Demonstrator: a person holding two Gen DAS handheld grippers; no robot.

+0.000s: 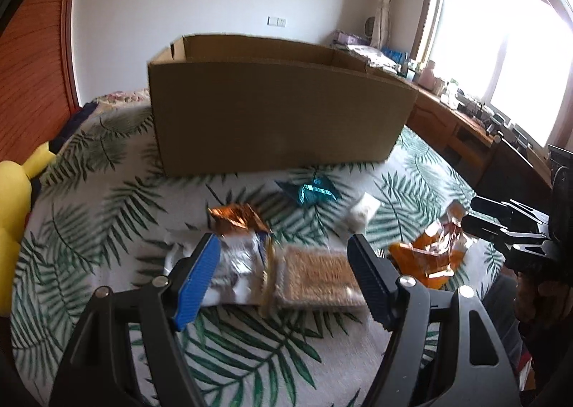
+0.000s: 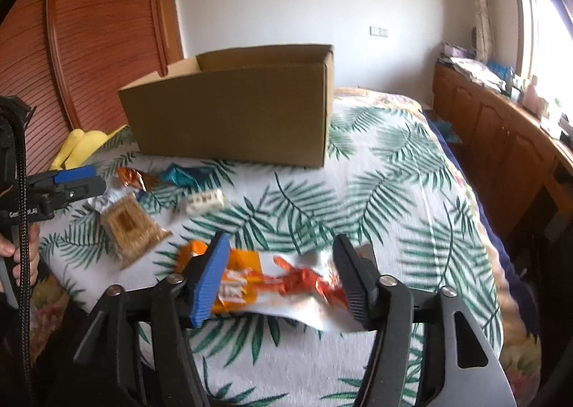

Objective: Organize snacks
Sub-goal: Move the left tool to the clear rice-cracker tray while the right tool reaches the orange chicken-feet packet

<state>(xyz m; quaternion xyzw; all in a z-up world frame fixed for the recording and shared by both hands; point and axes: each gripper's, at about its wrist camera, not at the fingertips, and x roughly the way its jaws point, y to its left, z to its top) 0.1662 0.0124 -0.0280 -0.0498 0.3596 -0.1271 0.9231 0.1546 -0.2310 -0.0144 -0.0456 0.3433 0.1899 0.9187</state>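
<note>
The left gripper (image 1: 283,260) hangs over the bed (image 1: 107,206) with its jaws spread apart and nothing pressed between them; seen through the gap, a cracker pack (image 1: 318,276) with a silver wrapper end lies on the leaf-print cover just ahead of and below the fingers. A crumpled copper wrapper (image 1: 236,215) sits just beyond its left finger, a teal wrapper (image 1: 311,192) farther ahead, and a small white packet (image 1: 361,212) ahead to the right. The open cardboard box (image 1: 279,113) stands well ahead of both grippers, at the far side of the snacks. The right gripper (image 2: 283,263) is likewise released, jaws wide, with an orange snack bag (image 2: 272,281) lying flat on the bed between and under its fingers; whether the pads touch it is blurred. A yellow soft toy (image 2: 82,145) lies far ahead to its left.
</note>
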